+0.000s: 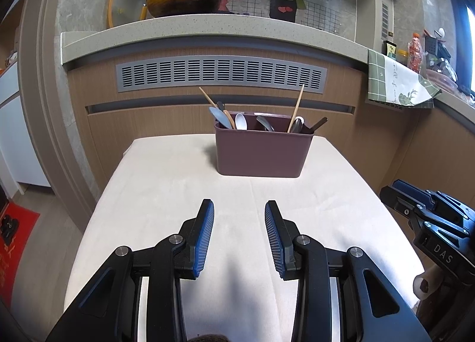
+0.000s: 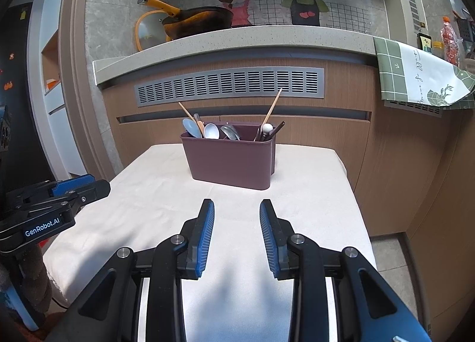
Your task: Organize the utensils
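Note:
A maroon plastic utensil holder [image 1: 262,151] stands at the far end of a small table with a cream cloth [image 1: 178,181]; it also shows in the right wrist view [image 2: 231,160]. It holds several spoons [image 1: 241,121], dark utensils and wooden chopsticks [image 1: 297,108]. My left gripper [image 1: 239,208] is open and empty, low over the cloth, well short of the holder. My right gripper [image 2: 236,206] is open and empty too, also short of the holder. Each gripper shows at the other view's edge: the right one [image 1: 415,202], the left one [image 2: 74,190].
Behind the table is a wooden cabinet front with a grey vent grille [image 1: 221,73] under a stone counter [image 1: 207,30]. A yellow-handled pan [image 1: 181,0] and a glass lid sit on the counter. A green checked towel [image 1: 392,80] hangs at the right. A red mat [image 1: 14,241] lies on the floor at left.

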{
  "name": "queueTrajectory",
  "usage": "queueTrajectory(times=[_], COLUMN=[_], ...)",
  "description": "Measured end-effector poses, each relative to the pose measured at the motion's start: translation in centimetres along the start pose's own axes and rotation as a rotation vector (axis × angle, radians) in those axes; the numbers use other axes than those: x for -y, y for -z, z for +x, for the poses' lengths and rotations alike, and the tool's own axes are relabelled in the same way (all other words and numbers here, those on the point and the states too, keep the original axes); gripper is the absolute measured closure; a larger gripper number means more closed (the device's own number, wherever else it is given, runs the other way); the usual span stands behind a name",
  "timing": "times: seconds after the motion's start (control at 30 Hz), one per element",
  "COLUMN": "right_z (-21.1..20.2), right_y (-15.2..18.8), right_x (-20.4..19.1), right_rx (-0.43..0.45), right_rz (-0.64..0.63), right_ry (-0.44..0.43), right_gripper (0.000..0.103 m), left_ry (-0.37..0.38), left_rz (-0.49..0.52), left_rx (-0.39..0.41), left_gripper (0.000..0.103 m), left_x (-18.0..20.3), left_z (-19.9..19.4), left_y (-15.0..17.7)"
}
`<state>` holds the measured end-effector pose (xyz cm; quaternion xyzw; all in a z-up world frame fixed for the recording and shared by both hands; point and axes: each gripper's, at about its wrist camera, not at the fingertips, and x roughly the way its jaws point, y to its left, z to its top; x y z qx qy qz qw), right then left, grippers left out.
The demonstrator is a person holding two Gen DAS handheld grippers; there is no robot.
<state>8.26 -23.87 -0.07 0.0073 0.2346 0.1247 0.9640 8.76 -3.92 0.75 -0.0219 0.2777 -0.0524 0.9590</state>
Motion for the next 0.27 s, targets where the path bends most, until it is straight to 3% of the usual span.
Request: queueTrajectory(times=[0.27], right_z=[0.02], right_y=[-0.02], right_x=[-0.02], right_rx=[-0.001], right_rz=[0.001], right_ry=[0.004], right_gripper=[0.072], left_ry=[0.004], left_rz=[-0.012], left_rx=[-0.001], left_gripper=[0.066], left_x=[-0.55], left_z=[0.04], left_y=[-0.02])
